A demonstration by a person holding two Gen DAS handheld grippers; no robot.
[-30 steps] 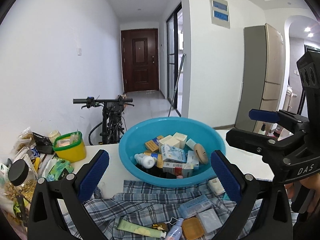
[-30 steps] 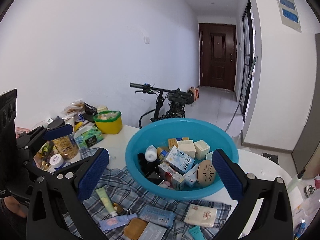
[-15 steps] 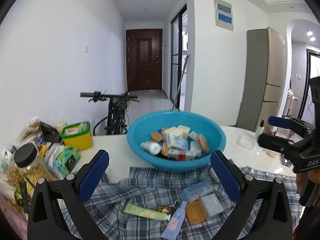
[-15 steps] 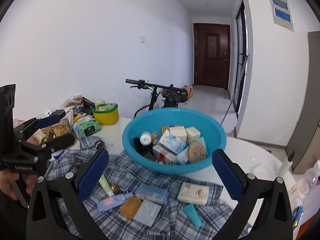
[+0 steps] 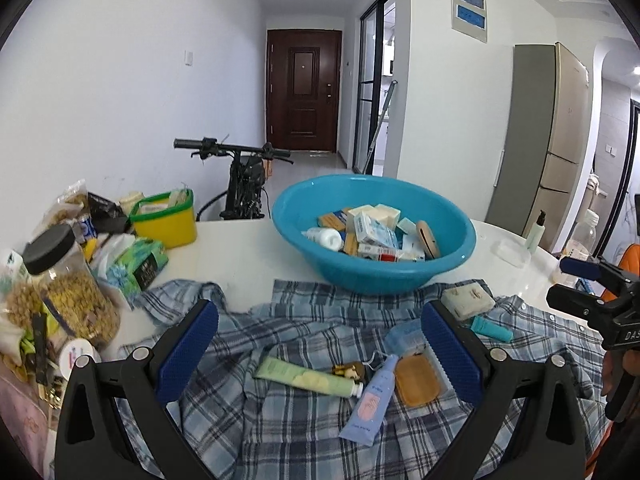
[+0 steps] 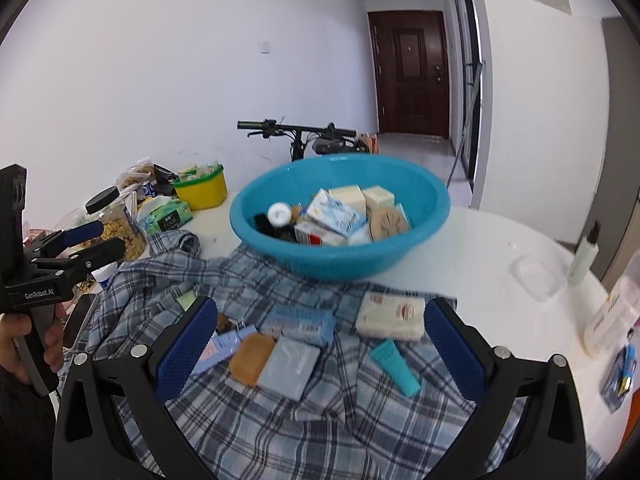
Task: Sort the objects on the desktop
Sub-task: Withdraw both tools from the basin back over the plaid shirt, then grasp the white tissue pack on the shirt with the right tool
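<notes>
You had pulled both tongs back and up since the earlier frames, so the blue basin point(image 5: 374, 236) looked smaller and more of the plaid shirt point(image 5: 304, 408) came into view. Your left tongs point(image 5: 320, 354) were released, holding nothing, above the green tube point(image 5: 308, 378) and the pink-blue tube point(image 5: 370, 400). Your right tongs point(image 6: 322, 350) were released too, above the brown soap point(image 6: 252, 358) and the grey packet point(image 6: 290, 366). The basin, full of small boxes, stood at the shirt's far edge. Left of the shirt, the jar point(image 5: 66, 286) and the yellow tub point(image 5: 164, 220) crowded the surface point(image 5: 240, 248); the right side of the surface had open room.
</notes>
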